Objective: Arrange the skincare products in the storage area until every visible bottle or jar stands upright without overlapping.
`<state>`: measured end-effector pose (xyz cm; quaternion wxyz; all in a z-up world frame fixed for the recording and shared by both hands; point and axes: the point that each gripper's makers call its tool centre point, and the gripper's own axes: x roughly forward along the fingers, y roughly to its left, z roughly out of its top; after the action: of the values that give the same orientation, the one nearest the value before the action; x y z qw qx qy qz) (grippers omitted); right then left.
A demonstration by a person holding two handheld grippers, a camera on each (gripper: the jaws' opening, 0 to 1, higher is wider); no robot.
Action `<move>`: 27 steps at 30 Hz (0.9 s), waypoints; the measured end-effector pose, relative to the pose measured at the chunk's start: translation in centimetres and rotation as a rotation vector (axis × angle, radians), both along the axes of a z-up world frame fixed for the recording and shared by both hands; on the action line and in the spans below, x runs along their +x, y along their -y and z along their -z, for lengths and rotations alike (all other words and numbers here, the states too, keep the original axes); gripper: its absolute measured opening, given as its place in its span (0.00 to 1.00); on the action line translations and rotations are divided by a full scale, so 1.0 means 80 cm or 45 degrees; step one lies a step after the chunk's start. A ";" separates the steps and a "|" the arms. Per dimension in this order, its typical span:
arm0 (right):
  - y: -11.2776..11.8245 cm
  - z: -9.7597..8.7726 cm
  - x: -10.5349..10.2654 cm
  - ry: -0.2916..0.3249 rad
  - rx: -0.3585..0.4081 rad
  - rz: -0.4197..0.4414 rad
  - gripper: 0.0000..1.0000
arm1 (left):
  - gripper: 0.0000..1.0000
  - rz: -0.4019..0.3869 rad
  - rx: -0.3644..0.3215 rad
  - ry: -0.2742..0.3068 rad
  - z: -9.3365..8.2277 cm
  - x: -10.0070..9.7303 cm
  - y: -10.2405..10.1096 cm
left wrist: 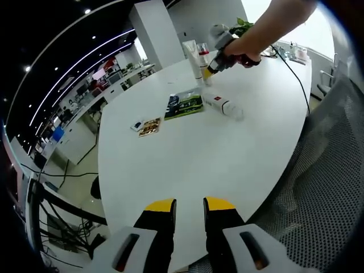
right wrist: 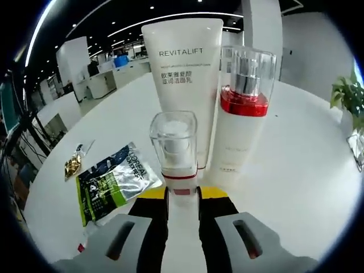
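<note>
My right gripper (right wrist: 182,196) is shut on a small white bottle (right wrist: 174,142) with a clear cap and a thin red band, held upright. Just behind it stand a white REVITALIFT tube (right wrist: 182,74) and a taller white bottle (right wrist: 242,114) with a red collar and clear cap. In the left gripper view a person's hand holds that right gripper (left wrist: 207,71) at the far side of the white table (left wrist: 187,165), beside the tube (left wrist: 192,54). Another white bottle (left wrist: 224,105) lies on its side. My left gripper (left wrist: 189,207) hangs open at the table's near edge, holding nothing.
A green sachet (left wrist: 185,105) lies flat near the lying bottle, with a small gold sachet (left wrist: 149,126) to its left. A black cable (left wrist: 298,74) crosses the far right of the table. A grey mesh chair (left wrist: 330,170) stands at the right edge. A potted plant (right wrist: 347,96) sits behind.
</note>
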<state>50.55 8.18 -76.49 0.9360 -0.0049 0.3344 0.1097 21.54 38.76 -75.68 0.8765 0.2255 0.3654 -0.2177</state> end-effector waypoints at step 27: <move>-0.024 -0.034 -0.037 -0.048 0.077 0.099 0.33 | 0.20 -0.001 -0.013 0.020 -0.004 0.001 0.000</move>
<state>47.55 10.08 -73.80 0.9328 0.0385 0.3484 0.0834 21.66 38.75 -75.39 0.8805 0.2226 0.3575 -0.2174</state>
